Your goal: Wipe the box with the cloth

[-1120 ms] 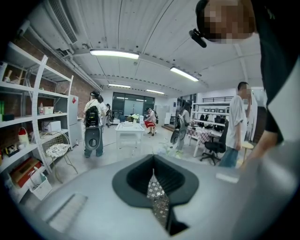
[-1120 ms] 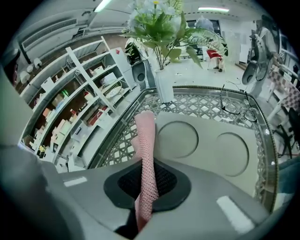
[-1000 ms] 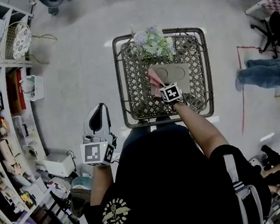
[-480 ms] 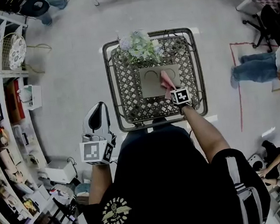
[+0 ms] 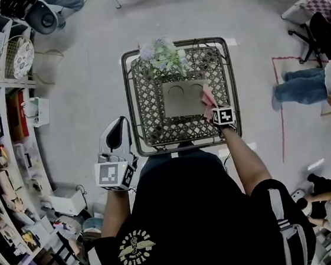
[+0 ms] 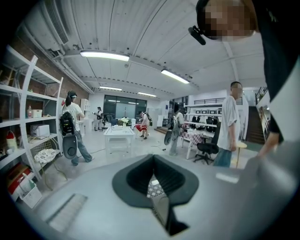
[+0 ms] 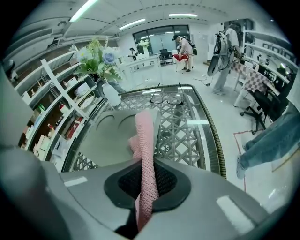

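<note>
Wiping appears under way: right gripper (image 5: pixel 212 107) clamps the pink cloth (image 5: pixel 208 98) at the cardboard box's (image 5: pixel 180 97) right edge; left gripper (image 5: pixel 117 126), jaws together and empty, idles beside the table (image 5: pixel 131 103).

The right hand-held gripper (image 5: pixel 216 109) holds the pink cloth (image 5: pixel 208 98) at the box (image 5: pixel 180 98)'s right edge.
</note>
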The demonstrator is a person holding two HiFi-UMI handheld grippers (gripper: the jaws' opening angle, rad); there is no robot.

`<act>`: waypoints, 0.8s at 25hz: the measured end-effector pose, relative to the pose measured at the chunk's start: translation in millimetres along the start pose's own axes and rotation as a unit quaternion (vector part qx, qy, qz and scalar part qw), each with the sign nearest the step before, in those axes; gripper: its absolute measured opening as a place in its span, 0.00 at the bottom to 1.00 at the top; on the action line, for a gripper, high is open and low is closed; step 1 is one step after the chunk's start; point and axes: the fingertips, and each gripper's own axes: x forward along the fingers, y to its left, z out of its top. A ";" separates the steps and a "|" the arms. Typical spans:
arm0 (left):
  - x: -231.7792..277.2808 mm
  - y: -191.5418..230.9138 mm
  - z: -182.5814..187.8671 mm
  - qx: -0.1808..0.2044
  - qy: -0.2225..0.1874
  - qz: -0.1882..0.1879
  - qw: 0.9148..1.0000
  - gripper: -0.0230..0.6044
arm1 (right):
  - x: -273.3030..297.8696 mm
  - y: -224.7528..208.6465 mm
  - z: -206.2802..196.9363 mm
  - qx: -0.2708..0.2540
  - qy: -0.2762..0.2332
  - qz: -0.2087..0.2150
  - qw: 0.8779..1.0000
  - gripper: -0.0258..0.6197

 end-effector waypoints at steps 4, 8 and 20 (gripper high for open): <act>1.9 -4.1 9.1 0.003 -0.012 -0.010 1.000 0.04 | -19.3 5.5 15.4 -0.005 -0.034 0.004 0.999 0.07; 0.5 -6.3 20.6 0.016 -0.022 -0.021 0.999 0.04 | -50.6 10.6 28.8 0.005 -0.093 0.012 0.996 0.07; -3.1 8.0 55.3 0.025 -0.058 -0.048 0.997 0.04 | -241.8 70.6 115.0 -0.031 -0.330 0.028 0.943 0.07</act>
